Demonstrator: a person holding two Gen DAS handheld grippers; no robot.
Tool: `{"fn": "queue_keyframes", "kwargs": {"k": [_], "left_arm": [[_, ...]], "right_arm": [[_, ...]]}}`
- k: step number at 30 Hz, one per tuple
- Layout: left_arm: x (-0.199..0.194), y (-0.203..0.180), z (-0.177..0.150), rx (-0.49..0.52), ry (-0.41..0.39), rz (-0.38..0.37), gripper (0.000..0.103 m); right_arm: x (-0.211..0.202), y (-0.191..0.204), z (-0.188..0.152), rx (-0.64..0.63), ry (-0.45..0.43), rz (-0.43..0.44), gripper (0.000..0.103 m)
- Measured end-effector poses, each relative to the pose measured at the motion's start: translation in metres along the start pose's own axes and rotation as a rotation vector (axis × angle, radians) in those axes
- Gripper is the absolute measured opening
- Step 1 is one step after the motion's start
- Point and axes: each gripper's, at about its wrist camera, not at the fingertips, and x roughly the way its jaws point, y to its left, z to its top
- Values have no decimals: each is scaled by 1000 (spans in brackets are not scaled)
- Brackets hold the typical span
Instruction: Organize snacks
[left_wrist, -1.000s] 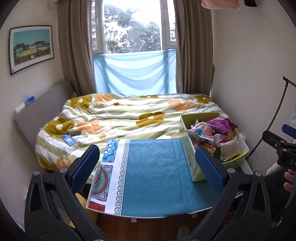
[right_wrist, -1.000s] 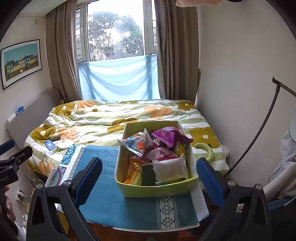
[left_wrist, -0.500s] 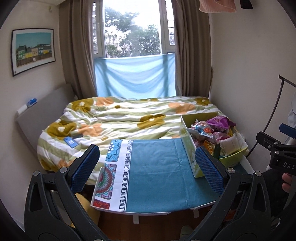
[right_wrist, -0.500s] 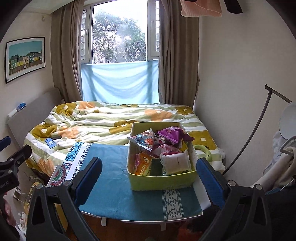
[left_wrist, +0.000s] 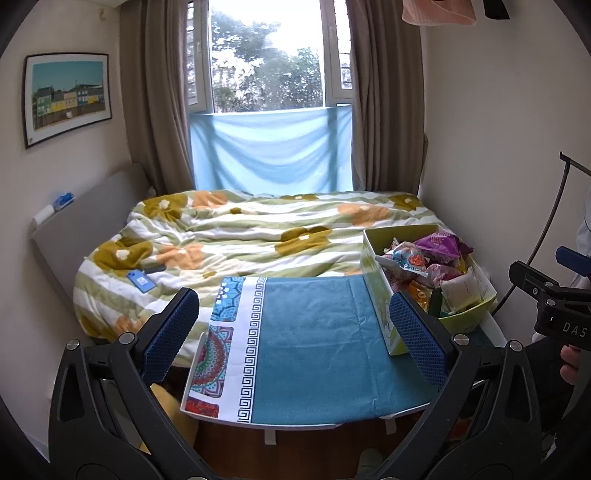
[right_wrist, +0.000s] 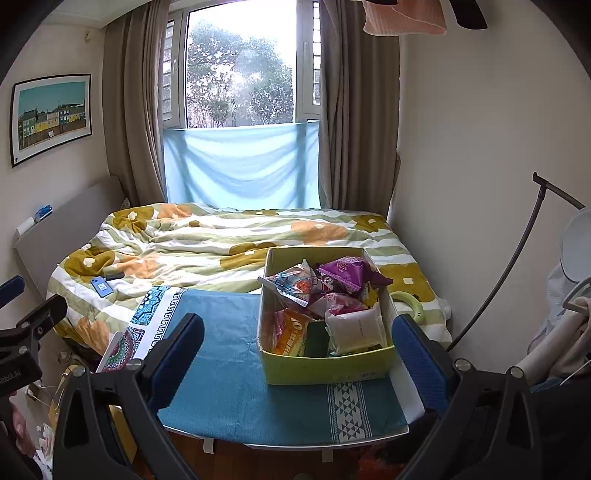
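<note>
My left gripper (left_wrist: 294, 332) and right gripper (right_wrist: 295, 352), jaws wide apart and empty, hang short of the table's (right_wrist: 236, 384) near edge. The snack box (right_wrist: 325, 363) sits at its right end; the cloth to its left is bare.

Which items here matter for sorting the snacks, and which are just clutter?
Job items:
- green box at the table's right end
- snack packets: purple bag, white pack, orange pack
- teal cloth, bare space for sorting
- left tool and right tool, both open, holding nothing

Lying about:
- blue phone on the duvet
- green ring behind the box
- framed picture
</note>
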Motion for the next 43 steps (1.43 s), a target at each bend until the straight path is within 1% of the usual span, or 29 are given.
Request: {"fn": "queue_keyframes", "kwargs": {"k": [19,24,28,31,33,39,43], "left_arm": [[4,2,1,12,-5,6,102],[7,4,0,-2,-3,-5,102],[6,5,1,-1,-14,0,102],[5,3,2,22,-28,28,102],[7,1,2,27,-20,36,102],[11,6,3,-22,-2,-41,102],[9,7,3,-33,-13,-36,102]], "right_arm": [[7,7,3,3,1,3,101],[10,9,2,3,5,2,101],[12,10,1,3,7,0,101],[12,11,1,2,6,-2,101],[13,11,0,2,7,-4,101],[16,10,-1,0,11,-4,101],[16,10,0,0,10,-4,101]]}}
